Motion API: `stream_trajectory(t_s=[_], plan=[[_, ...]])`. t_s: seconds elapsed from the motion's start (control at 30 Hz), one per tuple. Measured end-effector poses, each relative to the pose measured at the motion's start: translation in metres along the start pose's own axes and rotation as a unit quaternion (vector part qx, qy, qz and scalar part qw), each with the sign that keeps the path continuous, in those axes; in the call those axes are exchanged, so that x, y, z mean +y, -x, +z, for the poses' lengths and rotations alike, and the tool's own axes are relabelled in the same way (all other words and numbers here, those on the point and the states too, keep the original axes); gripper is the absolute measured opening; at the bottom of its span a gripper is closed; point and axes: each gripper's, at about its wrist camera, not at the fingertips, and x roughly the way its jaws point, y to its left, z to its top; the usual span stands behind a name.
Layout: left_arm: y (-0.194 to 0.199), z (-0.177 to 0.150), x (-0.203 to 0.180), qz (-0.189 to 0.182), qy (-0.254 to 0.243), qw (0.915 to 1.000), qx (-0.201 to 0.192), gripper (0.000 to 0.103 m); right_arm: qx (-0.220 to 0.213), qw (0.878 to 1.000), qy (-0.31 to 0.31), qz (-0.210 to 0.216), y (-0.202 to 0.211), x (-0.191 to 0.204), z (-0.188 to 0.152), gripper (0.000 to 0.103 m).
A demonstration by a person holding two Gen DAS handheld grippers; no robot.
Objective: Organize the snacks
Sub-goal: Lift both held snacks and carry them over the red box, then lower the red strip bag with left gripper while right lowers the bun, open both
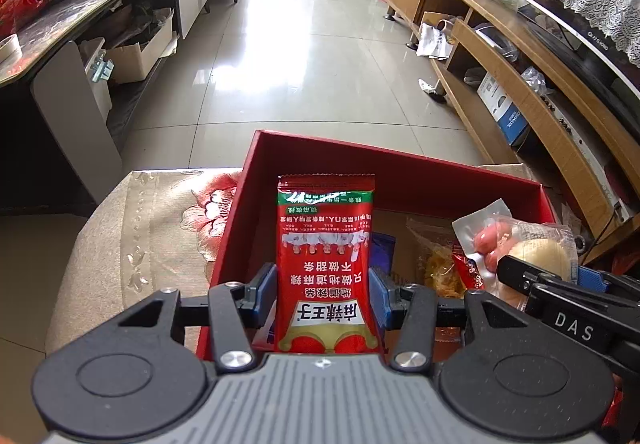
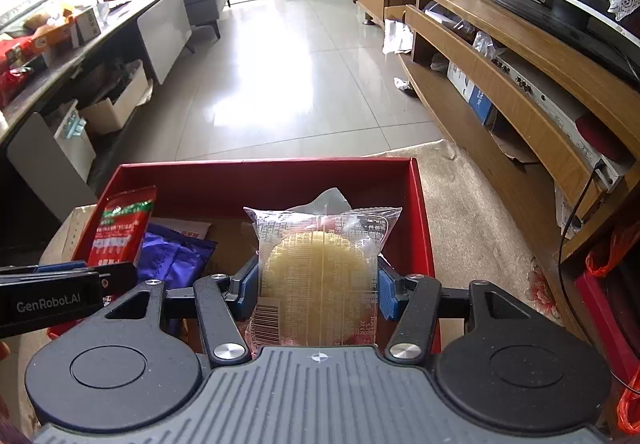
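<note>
My left gripper is shut on a red spicy-strip snack packet, held upright over the left part of the open red box. My right gripper is shut on a clear packet with a round yellow cake, held over the right part of the same red box. In the left wrist view the right gripper and its cake packet show at the right. In the right wrist view the left gripper and the red packet show at the left.
In the box lie a purple packet, a sausage packet, a yellow noodle-like snack bag and others. The box sits on a beige embroidered cloth. A wooden TV cabinet runs along the right, a dark cluttered table on the left.
</note>
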Motion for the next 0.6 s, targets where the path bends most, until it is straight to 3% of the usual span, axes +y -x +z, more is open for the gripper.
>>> stream_trajectory(t_s=[0.6], plan=[[-0.014, -0.001, -0.004, 0.013, -0.002, 0.9999, 0.007, 0.042, -0.001, 1.0, 0.022, -0.018, -0.025, 0.005, -0.001, 0.066]])
